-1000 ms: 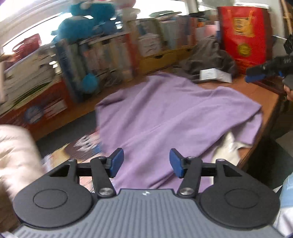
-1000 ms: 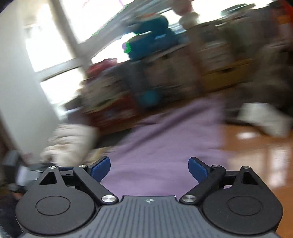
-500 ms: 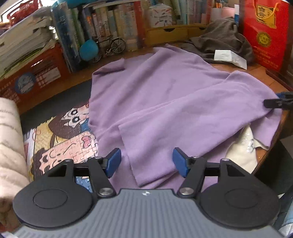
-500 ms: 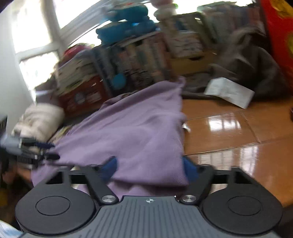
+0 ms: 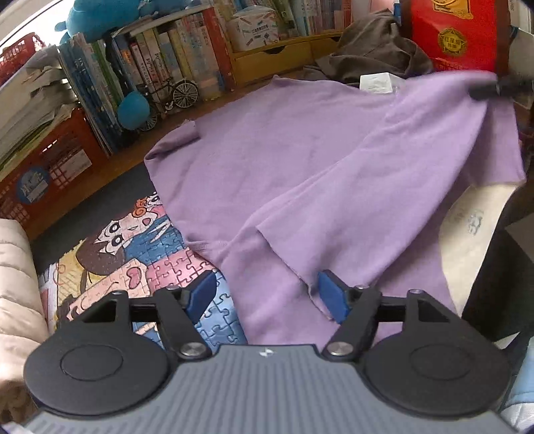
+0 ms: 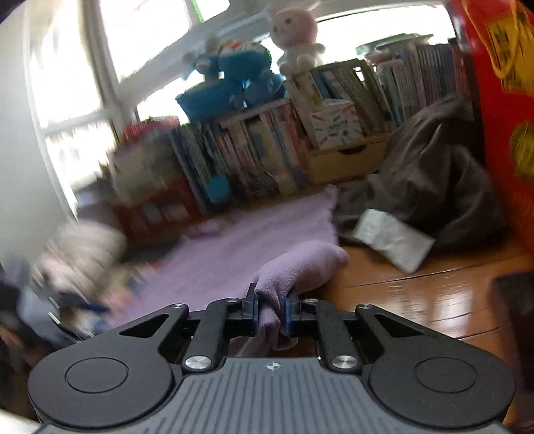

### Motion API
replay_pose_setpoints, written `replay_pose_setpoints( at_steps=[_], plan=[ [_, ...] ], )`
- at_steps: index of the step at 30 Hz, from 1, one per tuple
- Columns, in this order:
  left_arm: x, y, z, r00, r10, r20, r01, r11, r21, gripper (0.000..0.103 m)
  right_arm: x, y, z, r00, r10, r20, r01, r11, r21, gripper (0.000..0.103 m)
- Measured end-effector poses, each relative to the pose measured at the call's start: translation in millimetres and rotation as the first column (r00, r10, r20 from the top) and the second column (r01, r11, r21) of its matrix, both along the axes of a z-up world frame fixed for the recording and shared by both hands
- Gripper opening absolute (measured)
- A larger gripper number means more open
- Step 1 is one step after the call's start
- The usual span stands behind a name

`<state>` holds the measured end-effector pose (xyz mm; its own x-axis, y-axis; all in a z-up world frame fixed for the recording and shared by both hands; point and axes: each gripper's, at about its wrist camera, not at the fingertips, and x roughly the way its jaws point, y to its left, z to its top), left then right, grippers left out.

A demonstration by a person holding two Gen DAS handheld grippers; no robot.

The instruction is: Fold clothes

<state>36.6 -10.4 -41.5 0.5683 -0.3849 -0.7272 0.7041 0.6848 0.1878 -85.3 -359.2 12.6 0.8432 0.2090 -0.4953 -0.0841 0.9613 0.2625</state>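
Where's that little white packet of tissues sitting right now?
The white tissue packet lies on the wooden table, right of the purple garment and against the foot of the grey clothes heap, seen from the right wrist view.

Red bag point(image 5: 454, 33): a round gold seal with Chinese characters, too small to read.
Red crate point(image 5: 50, 160): a round blue sticker with pale characters and a white label beside it, neither legible.
White box point(image 5: 255, 28) on the shelf: a line of small print, unreadable.
Book spines point(image 5: 160, 63): printed titles, too small to make out.
Cream cloth point(image 5: 474, 220): faint grey print, not legible.
Right wrist view: everything blurred, no text readable.
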Motion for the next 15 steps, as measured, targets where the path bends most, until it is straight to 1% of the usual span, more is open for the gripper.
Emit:
replay_pose_setpoints(
  at_steps=[2, 4, 6, 7, 9, 11, 13, 15],
  plan=[
    [-0.5, 2.7, 1.5, 1.000, 0.009, 0.001, -0.009, 1.000, 0.000, 0.071, 1.1, 3.1, -12.1, 0.996, 0.001, -0.086, -0.006, 0.998, -0.059, 0.017],
    [-1.6, 6.3, 4.6, 1.000, 0.015, 0.017, -0.016, 1.000, 0.014, 0.071, -1.0, 6.1, -19.0, 0.990, -0.014, -0.138, -0.003, 0.992, -0.125, 0.019],
    [-2.3, 13.3, 12.5, 0.997, 0.033, 0.073, -0.036, 0.999, 0.039, 0.071, -6.6, 4.2, -12.4, 0.991, -0.035, -0.131, 0.012, 0.985, -0.173, 0.024],
    [-2.1, 15.9, 16.4, 0.994, 0.040, 0.098, -0.045, 0.998, 0.046, 0.071, -9.4, 1.5, -6.7, 0.992, -0.047, -0.120, 0.024, 0.981, -0.191, 0.028],
    [0.5, 6.3, 13.8, 0.997, 0.006, 0.080, -0.008, 1.000, 0.020, 0.071, -10.9, -4.1, 9.6, 0.993, -0.085, -0.079, 0.065, 0.971, -0.232, 0.054],
    [3.1, -3.3, 11.3, 0.998, -0.028, 0.063, 0.028, 1.000, -0.007, 0.071, -6.6, -6.3, 24.8, 0.995, -0.100, -0.023, 0.091, 0.963, -0.254, 0.060],
    [5.7, -12.9, 8.7, 0.997, -0.063, 0.047, 0.064, 0.997, -0.034, 0.071, 7.2, -4.0, 39.0, 0.996, -0.086, 0.030, 0.091, 0.966, -0.243, 0.066],
    [8.3, -22.6, 6.2, 0.995, -0.098, 0.031, 0.099, 0.993, -0.062, 0.072, 27.8, 0.7, 52.5, 0.996, -0.052, 0.078, 0.067, 0.976, -0.207, 0.085]
  ],
)
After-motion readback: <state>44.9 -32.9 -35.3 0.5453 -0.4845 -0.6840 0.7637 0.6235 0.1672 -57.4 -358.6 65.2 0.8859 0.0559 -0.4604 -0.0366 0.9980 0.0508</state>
